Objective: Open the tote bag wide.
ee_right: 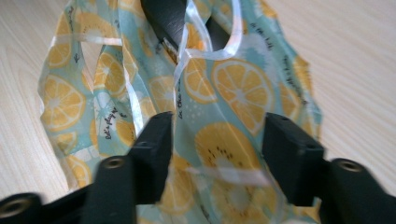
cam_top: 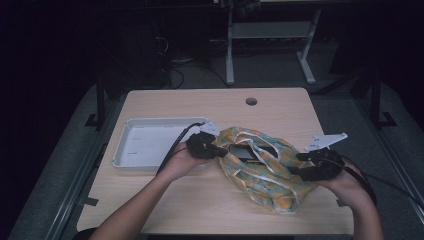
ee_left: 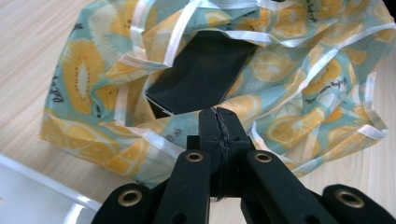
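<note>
My left gripper (ee_left: 219,122) pinches the bag (cam_top: 260,167) rim shut; my right gripper (ee_right: 217,154) gapes, unclamped. I'd regrip right, spreading the mouth off the black item (ee_left: 201,72).

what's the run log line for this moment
left tongs: shut on fruit-print bag rim | right tongs: open, bag cloth between jaws | black flat item: inside bag | white tray: left of bag

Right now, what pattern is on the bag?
The bag is pale teal with orange citrus and kiwi slices and white trim; it shows best in the left gripper view.
</note>
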Action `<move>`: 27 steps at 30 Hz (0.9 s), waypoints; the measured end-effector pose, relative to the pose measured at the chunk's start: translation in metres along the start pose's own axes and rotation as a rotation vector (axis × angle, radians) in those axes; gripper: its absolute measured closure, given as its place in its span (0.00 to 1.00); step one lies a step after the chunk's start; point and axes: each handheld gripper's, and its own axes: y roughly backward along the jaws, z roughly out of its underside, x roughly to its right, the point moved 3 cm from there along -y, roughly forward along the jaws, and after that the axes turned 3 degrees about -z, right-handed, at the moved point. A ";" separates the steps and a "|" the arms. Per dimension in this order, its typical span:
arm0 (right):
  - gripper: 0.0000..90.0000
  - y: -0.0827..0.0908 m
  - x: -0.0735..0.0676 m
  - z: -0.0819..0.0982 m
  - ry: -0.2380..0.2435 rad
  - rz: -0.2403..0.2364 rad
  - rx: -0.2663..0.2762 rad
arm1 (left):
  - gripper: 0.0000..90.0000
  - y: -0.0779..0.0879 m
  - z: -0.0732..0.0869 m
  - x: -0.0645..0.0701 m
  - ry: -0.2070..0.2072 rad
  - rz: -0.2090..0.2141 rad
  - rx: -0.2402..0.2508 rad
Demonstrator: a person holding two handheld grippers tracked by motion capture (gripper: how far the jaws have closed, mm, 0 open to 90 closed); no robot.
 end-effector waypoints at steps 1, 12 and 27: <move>0.55 -0.004 0.000 0.000 -0.001 -0.005 -0.007 | 0.99 0.000 0.000 0.001 0.004 0.001 0.004; 0.99 -0.023 0.007 -0.011 -0.021 -0.006 -0.016 | 0.99 -0.001 0.001 0.003 -0.010 -0.001 0.012; 0.99 -0.028 0.047 -0.034 -0.102 0.091 0.125 | 0.99 -0.007 0.006 0.006 -0.026 -0.016 -0.002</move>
